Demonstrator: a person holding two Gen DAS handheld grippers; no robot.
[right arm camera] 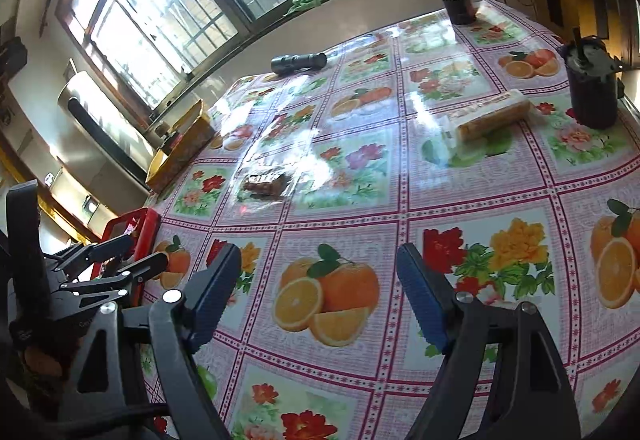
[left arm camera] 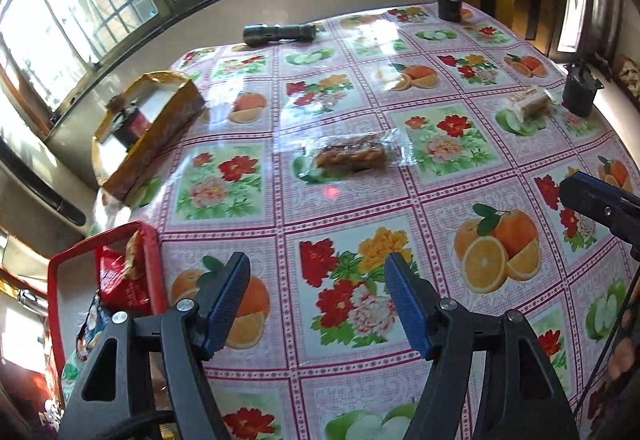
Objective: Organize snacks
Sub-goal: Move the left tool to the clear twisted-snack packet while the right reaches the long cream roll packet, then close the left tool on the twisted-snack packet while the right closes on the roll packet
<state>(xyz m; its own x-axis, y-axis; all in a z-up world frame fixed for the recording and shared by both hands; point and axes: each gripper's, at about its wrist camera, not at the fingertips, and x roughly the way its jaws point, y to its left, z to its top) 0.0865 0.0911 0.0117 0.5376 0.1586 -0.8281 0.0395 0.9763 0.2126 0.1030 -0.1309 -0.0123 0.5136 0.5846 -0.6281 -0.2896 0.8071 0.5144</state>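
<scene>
Sunlit windows frame a bench [left arm camera: 340, 199] draped in a fruit-and-flower oilcloth, where snacks wait to be sorted. At centre lies a brown pastry in clear wrap [left arm camera: 352, 155], flat and untouched; well apart at 2 o'clock in the left wrist view rests a roll of biscuits [left arm camera: 528, 103], just beside a dark cup [left arm camera: 580, 91]. A red tray [left arm camera: 56, 280] at 8 o'clock already holds red snack packets [left arm camera: 120, 280], likely the sorting place, and a yellow box [left arm camera: 160, 127] at 10 o'clock holds a dark jar. The left gripper [left arm camera: 320, 300] hovers over bare cloth, jaws spread wide with nothing between them; the right gripper [right arm camera: 320, 300] likewise stands open and empty. Both appear to be lining up on the loose snacks.

The left view alone shows the tray's contents; the right view shows the biscuit roll closer and the left gripper from the side at 8 o'clock, overlapping the tray. A black torch [left arm camera: 280, 33] lies by the far edge.
</scene>
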